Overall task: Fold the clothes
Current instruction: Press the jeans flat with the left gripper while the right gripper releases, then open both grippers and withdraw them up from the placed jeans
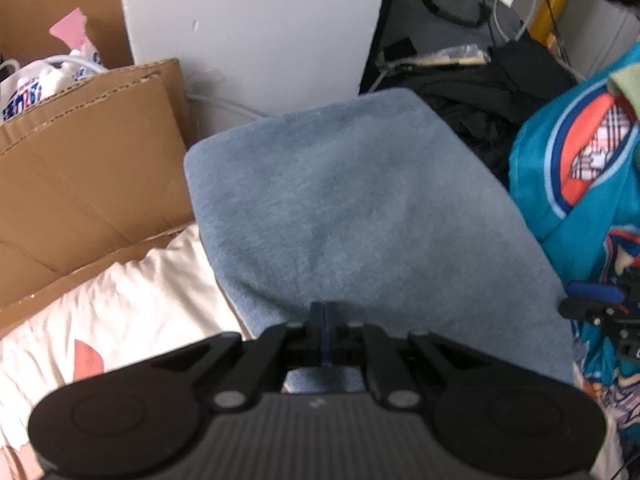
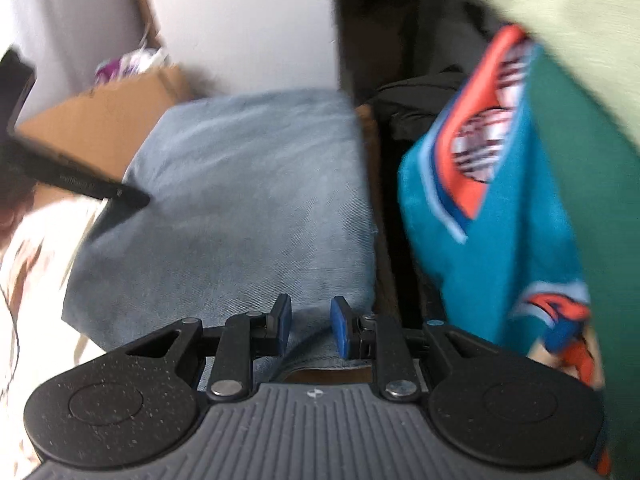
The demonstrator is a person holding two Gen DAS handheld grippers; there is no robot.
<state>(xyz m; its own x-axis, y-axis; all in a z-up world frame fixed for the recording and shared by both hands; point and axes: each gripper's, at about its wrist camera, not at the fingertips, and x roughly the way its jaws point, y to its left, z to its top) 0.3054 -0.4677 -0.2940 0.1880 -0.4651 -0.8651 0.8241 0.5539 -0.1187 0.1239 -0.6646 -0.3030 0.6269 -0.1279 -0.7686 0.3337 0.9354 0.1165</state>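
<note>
left wrist: left gripper (image 1: 325,332) fingers clenched together, nothing between them, over near edge of folded blue garment (image 1: 360,208); cardboard box (image 1: 88,168) left, teal jersey (image 1: 580,184) right | right wrist: right gripper (image 2: 310,326) fingers parted, released, above blue garment's near right corner; teal jersey just right, frame blurred

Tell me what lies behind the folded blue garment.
Behind the folded blue garment stands a white panel, with a cardboard box at its left and black fabric at its right. Whatever is beneath the garment is covered.
</note>
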